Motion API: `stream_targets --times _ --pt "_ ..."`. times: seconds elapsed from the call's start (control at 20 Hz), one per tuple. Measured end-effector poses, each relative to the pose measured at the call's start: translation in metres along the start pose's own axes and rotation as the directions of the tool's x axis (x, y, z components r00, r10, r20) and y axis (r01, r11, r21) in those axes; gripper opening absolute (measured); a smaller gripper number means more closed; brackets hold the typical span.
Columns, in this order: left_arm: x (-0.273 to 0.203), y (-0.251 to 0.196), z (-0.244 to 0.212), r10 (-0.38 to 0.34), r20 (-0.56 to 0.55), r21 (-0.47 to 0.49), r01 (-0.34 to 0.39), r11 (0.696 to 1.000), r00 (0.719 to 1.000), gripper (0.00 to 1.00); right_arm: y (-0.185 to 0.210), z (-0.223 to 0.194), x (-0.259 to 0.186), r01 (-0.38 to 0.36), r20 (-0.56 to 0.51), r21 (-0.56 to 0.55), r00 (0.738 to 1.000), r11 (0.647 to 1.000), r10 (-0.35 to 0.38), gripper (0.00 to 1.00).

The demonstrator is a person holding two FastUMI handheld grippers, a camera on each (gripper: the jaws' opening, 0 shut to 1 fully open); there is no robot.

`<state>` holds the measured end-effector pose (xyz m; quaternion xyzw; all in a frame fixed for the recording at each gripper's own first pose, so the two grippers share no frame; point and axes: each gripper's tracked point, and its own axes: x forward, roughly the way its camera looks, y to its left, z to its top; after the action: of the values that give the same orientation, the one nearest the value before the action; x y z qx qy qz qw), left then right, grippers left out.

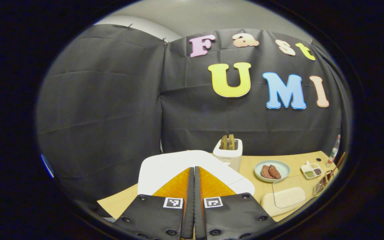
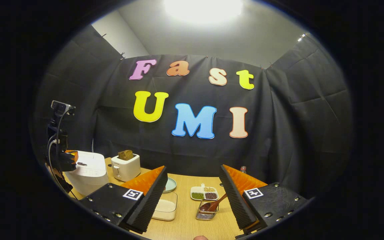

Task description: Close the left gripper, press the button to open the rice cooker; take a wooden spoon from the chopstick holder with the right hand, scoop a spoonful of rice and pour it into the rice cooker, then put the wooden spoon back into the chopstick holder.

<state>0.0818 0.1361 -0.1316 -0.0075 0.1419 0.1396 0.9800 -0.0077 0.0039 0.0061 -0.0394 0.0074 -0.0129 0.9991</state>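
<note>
The white rice cooker (image 1: 165, 166) lies just under my left gripper (image 1: 194, 171), whose fingers are pressed together with nothing between them. In the right gripper view the cooker (image 2: 88, 175) stands at the left with its lid down, and the left gripper (image 2: 73, 155) hovers at its near top edge. My right gripper (image 2: 192, 167) is open and held above the table. Below it a wire chopstick holder (image 2: 206, 213) holds the wooden spoon (image 2: 214, 204), leaning right. A clear container of rice (image 2: 165, 206) sits to the holder's left. The same container (image 1: 287, 196) shows in the left gripper view, right of the cooker.
A white toaster (image 2: 125, 166) with bread stands behind the cooker. A pale green plate (image 1: 272, 170) carries meat slices. A divided dish of beans (image 2: 204, 193) and a bottle (image 2: 243, 169) sit toward the back. The wooden table (image 2: 185, 226) ends at the black cloth wall.
</note>
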Motion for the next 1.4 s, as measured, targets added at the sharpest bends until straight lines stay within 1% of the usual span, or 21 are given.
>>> stream_targets --times 0.1,0.15,0.2,0.25,0.3,0.35,0.4,0.45,0.5,0.65,0.7,0.75,0.8,0.95,1.0,1.05,1.1,1.15,1.2,1.3,1.4 --pt "0.008 0.002 -0.010 0.003 -0.029 -0.011 -0.003 1.000 1.000 0.09 0.002 0.001 0.001 0.000 -0.003 -0.008 1.000 1.000 0.000 0.95" --pt "0.011 0.004 -0.014 0.005 -0.038 -0.018 -0.006 1.000 0.999 0.11 0.002 0.001 0.001 0.000 -0.004 -0.013 1.000 1.000 0.000 0.95" --pt "0.016 0.006 -0.016 0.008 -0.047 -0.019 -0.009 1.000 0.999 0.08 0.001 -0.001 0.001 0.001 -0.008 -0.017 1.000 1.000 -0.002 0.95" --pt "0.019 0.007 -0.020 0.009 -0.059 -0.020 -0.011 1.000 0.998 0.08 0.001 -0.002 0.002 0.002 -0.012 -0.018 1.000 1.000 -0.002 0.95" --pt "0.022 0.005 -0.026 0.005 -0.082 -0.024 -0.007 1.000 0.997 0.12 0.000 -0.003 0.003 0.003 -0.015 -0.017 1.000 1.000 -0.003 0.95" --pt "0.022 0.005 -0.035 -0.004 -0.108 -0.029 0.000 1.000 0.994 0.09 0.000 -0.003 0.003 0.004 -0.018 -0.016 1.000 1.000 -0.004 0.95" --pt "0.022 0.002 -0.045 -0.007 -0.151 -0.039 0.001 0.999 0.988 0.09 -0.001 -0.004 0.006 0.006 -0.020 -0.014 1.000 1.000 -0.007 0.95" --pt "0.026 0.002 -0.041 -0.007 -0.103 -0.029 0.004 1.000 0.995 0.09 -0.001 -0.004 0.007 0.007 -0.022 -0.012 1.000 1.000 -0.007 0.95" --pt "0.027 0.000 -0.043 -0.003 -0.116 -0.016 0.001 1.000 0.993 0.09 -0.001 -0.006 0.009 0.006 -0.025 -0.010 1.000 1.000 -0.006 0.95" --pt "0.026 0.000 -0.042 0.012 -0.058 0.060 -0.008 0.998 0.998 0.09 0.001 -0.009 0.012 -0.001 -0.032 -0.008 0.999 1.000 0.001 0.95" --pt "0.028 -0.001 -0.042 0.020 -0.046 0.072 -0.016 0.997 0.999 0.09 0.001 -0.009 0.013 -0.004 -0.034 -0.006 0.999 1.000 0.004 0.95" --pt "0.029 -0.001 -0.044 0.024 -0.047 0.064 -0.021 0.998 0.999 0.09 0.002 -0.010 0.015 -0.008 -0.035 -0.004 0.999 1.000 0.008 0.95" --pt "0.030 -0.001 -0.043 0.021 -0.048 0.032 -0.019 0.999 0.999 0.09 0.002 -0.011 0.016 -0.011 -0.038 -0.003 0.999 1.000 0.010 0.95" --pt "0.030 0.001 -0.049 -0.017 -0.120 -0.127 0.002 0.992 0.993 0.10 0.001 -0.015 0.018 -0.014 -0.046 0.002 0.999 1.000 0.014 0.95" --pt "0.032 0.001 -0.050 -0.031 -0.145 -0.149 0.009 0.989 0.989 0.09 0.001 -0.016 0.018 -0.015 -0.050 0.006 0.999 1.000 0.016 0.95" --pt "0.033 0.001 -0.056 -0.041 -0.184 -0.134 0.017 0.991 0.982 0.09 0.001 -0.017 0.019 -0.016 -0.053 0.012 0.998 1.000 0.017 0.95" --pt "0.034 0.000 -0.055 -0.041 -0.194 -0.110 0.020 0.994 0.980 0.09 0.002 -0.017 0.020 -0.019 -0.053 0.020 0.998 1.000 0.020 0.95" --pt "0.035 0.001 -0.054 -0.041 -0.210 -0.116 0.016 0.993 0.977 0.11 0.004 -0.017 0.021 -0.024 -0.053 0.028 0.998 0.999 0.025 0.95" --pt "0.037 0.001 -0.049 -0.046 -0.216 -0.130 0.018 0.991 0.975 0.09 0.005 -0.018 0.021 -0.028 -0.052 0.033 0.998 0.999 0.029 0.95" --pt "0.035 0.002 -0.045 -0.042 -0.200 -0.164 0.008 0.986 0.979 0.08 0.007 -0.016 0.022 -0.034 -0.042 0.039 0.998 0.999 0.036 0.95" --pt "0.028 0.009 -0.037 -0.015 -0.169 -0.179 -0.015 0.984 0.986 0.08 0.007 -0.015 0.022 -0.043 -0.034 0.031 0.998 0.999 0.044 0.95"
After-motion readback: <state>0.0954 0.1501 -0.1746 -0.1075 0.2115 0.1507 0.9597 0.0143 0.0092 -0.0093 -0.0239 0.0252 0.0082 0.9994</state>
